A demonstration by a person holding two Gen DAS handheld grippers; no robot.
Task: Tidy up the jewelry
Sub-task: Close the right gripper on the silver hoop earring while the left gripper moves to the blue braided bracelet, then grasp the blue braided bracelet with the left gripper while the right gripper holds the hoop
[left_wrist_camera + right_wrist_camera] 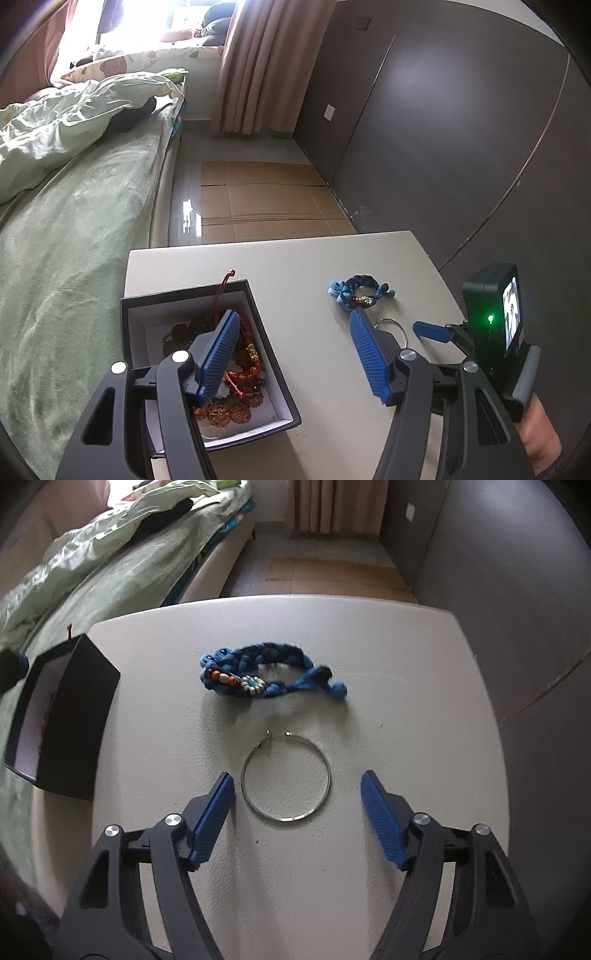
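Observation:
A black box with a white inside point(155, 317) stands at the table's left and holds several brown and red bead bracelets point(243, 373); it also shows in the right wrist view point(85, 716). A blue braided bracelet point(269, 675) lies mid-table, also in the left wrist view point(360, 290). A silver hoop point(286, 775) lies nearer, just ahead of my open, empty right gripper point(297, 777). My left gripper point(291, 317) is open and empty, its left finger over the box. The right gripper's fingertip point(430, 330) shows at the right of the left wrist view.
The small white table point(406, 686) stands beside a bed with green bedding point(66, 206) on the left. A dark wall point(461, 129) runs along the right. Flattened cardboard point(266, 199) lies on the floor beyond the table.

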